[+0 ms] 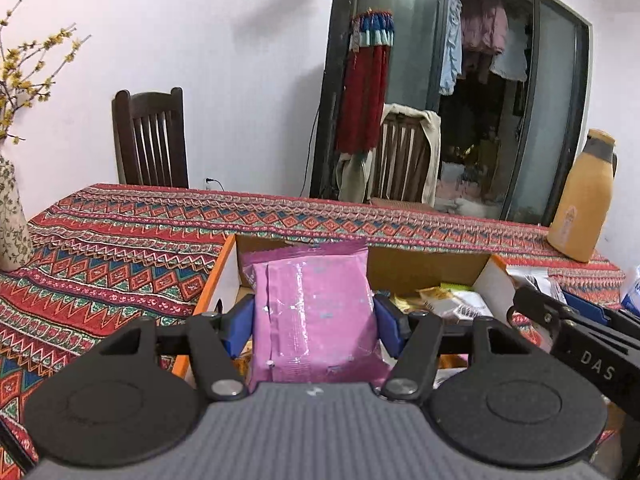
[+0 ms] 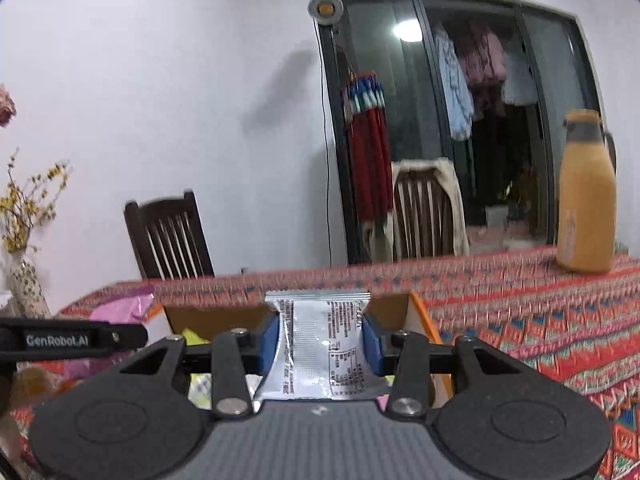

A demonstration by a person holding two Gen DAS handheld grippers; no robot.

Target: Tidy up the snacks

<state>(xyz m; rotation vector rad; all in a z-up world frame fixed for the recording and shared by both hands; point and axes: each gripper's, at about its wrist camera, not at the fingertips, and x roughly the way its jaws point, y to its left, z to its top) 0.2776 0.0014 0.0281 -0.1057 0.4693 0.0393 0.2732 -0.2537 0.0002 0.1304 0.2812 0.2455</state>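
My left gripper (image 1: 314, 326) is shut on a pink snack packet (image 1: 316, 312), held upright above an open cardboard box (image 1: 424, 270) with an orange rim. Several snack packets (image 1: 444, 300) lie inside the box. My right gripper (image 2: 320, 344) is shut on a silver packet with printed text (image 2: 324, 348), its blue pads (image 2: 372, 344) pressing both sides, over the same cardboard box (image 2: 420, 320). The right gripper shows at the right edge of the left wrist view (image 1: 580, 336). The left gripper (image 2: 72, 338) and its pink packet (image 2: 120, 308) appear at the left of the right wrist view.
A red patterned tablecloth (image 1: 100, 248) covers the table. A tan thermos jug (image 1: 580, 200) stands at the far right, a floral vase with yellow branches (image 1: 12, 216) at the left. Two dark wooden chairs (image 1: 152, 140) stand behind the table, near a glass door (image 1: 480, 100).
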